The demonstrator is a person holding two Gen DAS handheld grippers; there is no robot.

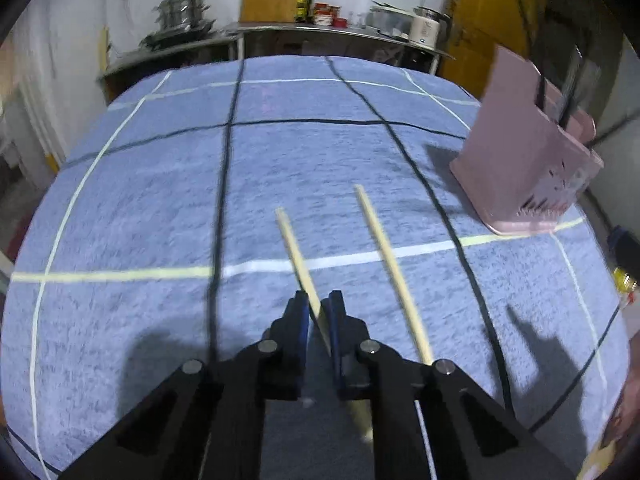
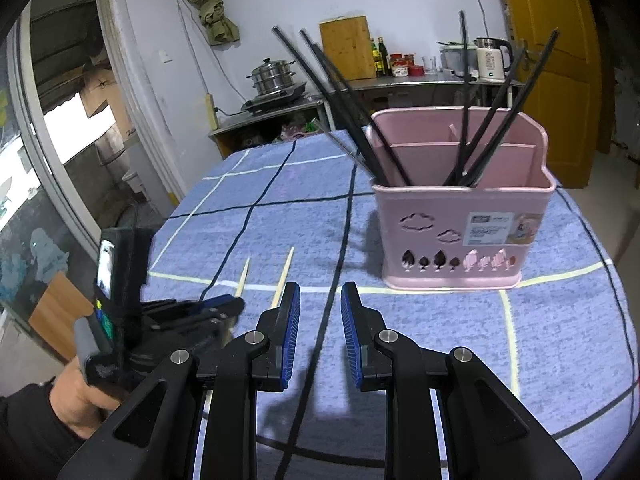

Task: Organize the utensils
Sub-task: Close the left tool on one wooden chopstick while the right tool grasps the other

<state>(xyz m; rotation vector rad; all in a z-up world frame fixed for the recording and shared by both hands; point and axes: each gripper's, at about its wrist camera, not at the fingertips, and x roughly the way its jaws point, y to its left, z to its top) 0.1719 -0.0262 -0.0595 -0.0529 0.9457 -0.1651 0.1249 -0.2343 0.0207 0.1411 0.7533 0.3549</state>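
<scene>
My left gripper [image 1: 318, 304] is shut on a pale wooden chopstick [image 1: 294, 248] that points forward over the blue checked tablecloth [image 1: 160, 200]. A second wooden chopstick [image 1: 384, 256] lies on the cloth just to its right. Both also show in the right wrist view, the held chopstick [image 2: 243, 278] and the lying chopstick [image 2: 283, 276]. The pink utensil holder [image 2: 460, 236] stands on the cloth ahead right, with several black chopsticks [image 2: 472, 148] in it; it also shows in the left wrist view [image 1: 520, 168]. My right gripper [image 2: 320, 300] is open and empty above the cloth. The left gripper [image 2: 216, 306] sits to its left.
A counter [image 2: 400, 80] stands behind the table with a steel steamer pot [image 2: 274, 76], a wooden cutting board [image 2: 348, 46], bottles, jars and a white kettle [image 2: 490, 60]. A yellow door [image 2: 560, 60] is at the right. The table edge drops off at the left.
</scene>
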